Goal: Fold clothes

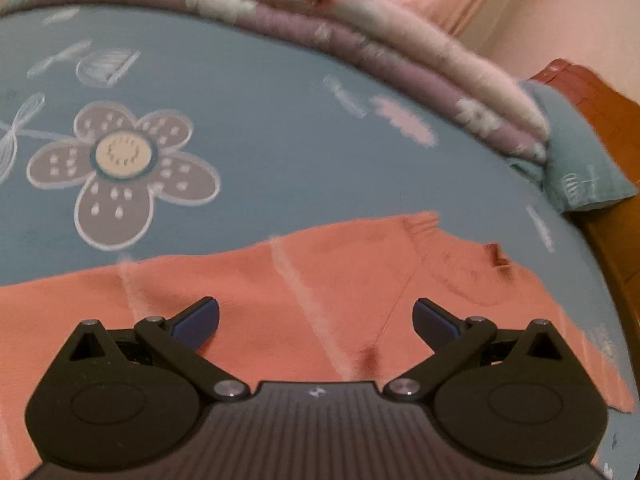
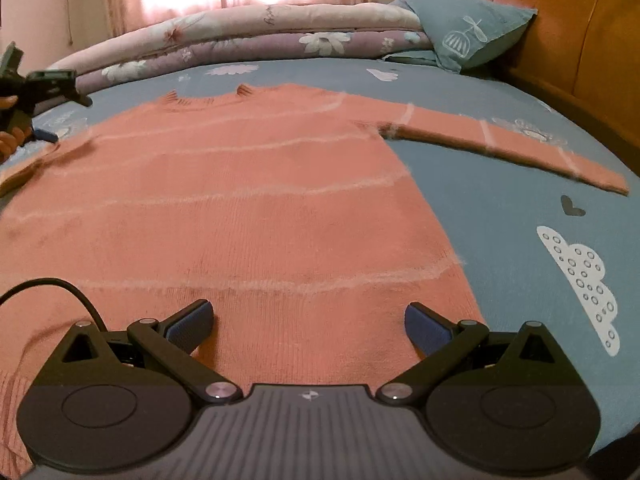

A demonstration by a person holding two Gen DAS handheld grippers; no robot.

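A pink sweater (image 2: 240, 208) lies flat on the bed (image 2: 500, 208), with the left gripper (image 1: 316, 320) and right gripper (image 2: 308, 324) both spread apart above it.

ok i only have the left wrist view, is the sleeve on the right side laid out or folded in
Observer: Laid out. The right sleeve stretches straight across the sheet, not folded.
Operator: where's the right tool
Observer: The right tool is open, over the hem of the sweater near its bottom corner.
Operator: other sleeve
Observer: The other sleeve runs off frame by the left tool, so its cuff isn't visible.
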